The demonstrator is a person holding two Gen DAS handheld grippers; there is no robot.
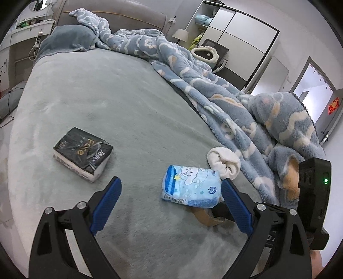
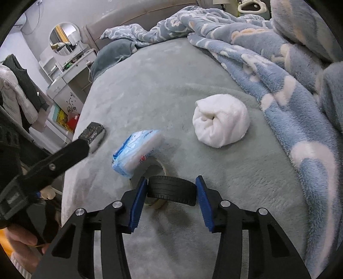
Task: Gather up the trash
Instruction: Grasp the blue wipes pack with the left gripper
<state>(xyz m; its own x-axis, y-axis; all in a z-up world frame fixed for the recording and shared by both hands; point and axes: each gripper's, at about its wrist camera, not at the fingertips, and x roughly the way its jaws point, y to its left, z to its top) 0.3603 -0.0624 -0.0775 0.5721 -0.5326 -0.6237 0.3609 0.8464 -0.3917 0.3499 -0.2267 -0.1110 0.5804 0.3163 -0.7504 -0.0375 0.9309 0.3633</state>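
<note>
- The right gripper (image 2: 171, 188) has its pads clamped on a small black tyre (image 2: 171, 190) just above the bed (image 2: 150, 90).
- The left gripper (image 1: 170, 201) hangs wide open, holding nothing.
- Left lying, by my judgement: blue tissue pack (image 1: 190, 185), black tissue pack (image 1: 83, 153), tape roll (image 2: 157, 166) (partly under the blue pack).

A grey padded headboard (image 1: 120, 19) backs a bed covered in a pale grey-green plush sheet (image 1: 111, 94), with a white-and-grey panelled wardrobe (image 1: 238, 36) against the far wall. A round mirror (image 2: 65, 38) stands on a white dressing table (image 2: 64, 79) beside the bed. Daylight comes through a doorway (image 1: 313, 81).
</note>
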